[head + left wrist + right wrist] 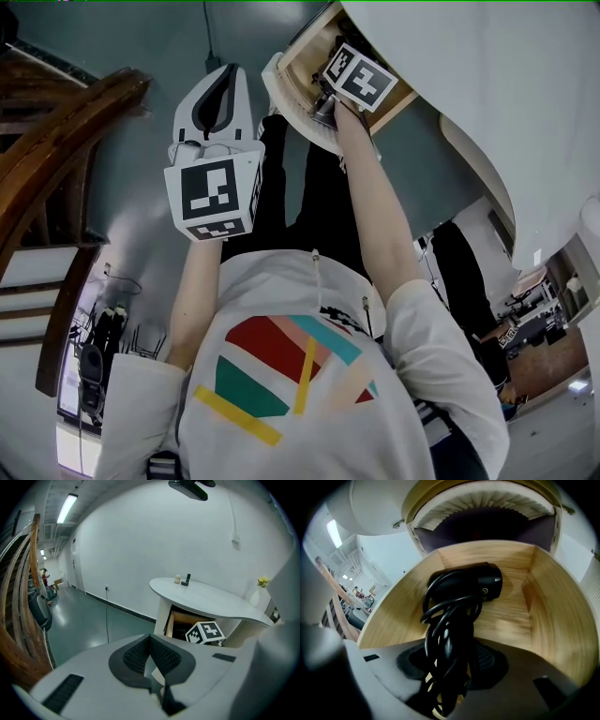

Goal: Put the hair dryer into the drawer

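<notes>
The black hair dryer (483, 585), with its cord looped round the handle, hangs inside the open wooden drawer (543, 611). My right gripper (452, 663) is shut on the handle and cord, and the dryer's body is close to the drawer bottom. In the head view the right gripper (328, 105) reaches into the drawer (305, 61) under the white rounded table. My left gripper (217, 103) is held off to the left of the drawer, jaws shut with nothing in them. The left gripper view shows its pads (140, 656) meeting, with the drawer (180, 620) beyond.
The white table top (211, 599) carries two small items (183, 579) and a vase with a yellow flower (262, 583). A wooden stair rail (18, 620) runs along the left. A cable (107, 613) hangs from a wall socket to the grey-green floor.
</notes>
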A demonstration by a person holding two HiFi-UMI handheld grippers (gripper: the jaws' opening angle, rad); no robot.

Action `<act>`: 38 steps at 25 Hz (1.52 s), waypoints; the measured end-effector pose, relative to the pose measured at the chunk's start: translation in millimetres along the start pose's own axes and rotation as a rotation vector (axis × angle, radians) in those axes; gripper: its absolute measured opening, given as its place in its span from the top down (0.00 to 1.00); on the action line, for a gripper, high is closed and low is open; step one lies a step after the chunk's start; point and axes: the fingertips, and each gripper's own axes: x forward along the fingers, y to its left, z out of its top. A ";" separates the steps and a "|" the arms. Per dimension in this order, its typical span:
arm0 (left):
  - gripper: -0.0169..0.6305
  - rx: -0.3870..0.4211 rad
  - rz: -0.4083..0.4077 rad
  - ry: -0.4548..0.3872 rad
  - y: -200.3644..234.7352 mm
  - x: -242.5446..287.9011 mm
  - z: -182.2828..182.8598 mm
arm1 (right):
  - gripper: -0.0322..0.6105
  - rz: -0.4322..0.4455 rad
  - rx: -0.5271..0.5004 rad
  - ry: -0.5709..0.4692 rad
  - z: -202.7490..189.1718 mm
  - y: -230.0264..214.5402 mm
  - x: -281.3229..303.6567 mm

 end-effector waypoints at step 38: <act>0.95 0.046 -0.016 -0.259 -25.3 -75.3 113.9 | 0.55 0.005 -0.148 -0.178 44.8 34.7 -123.2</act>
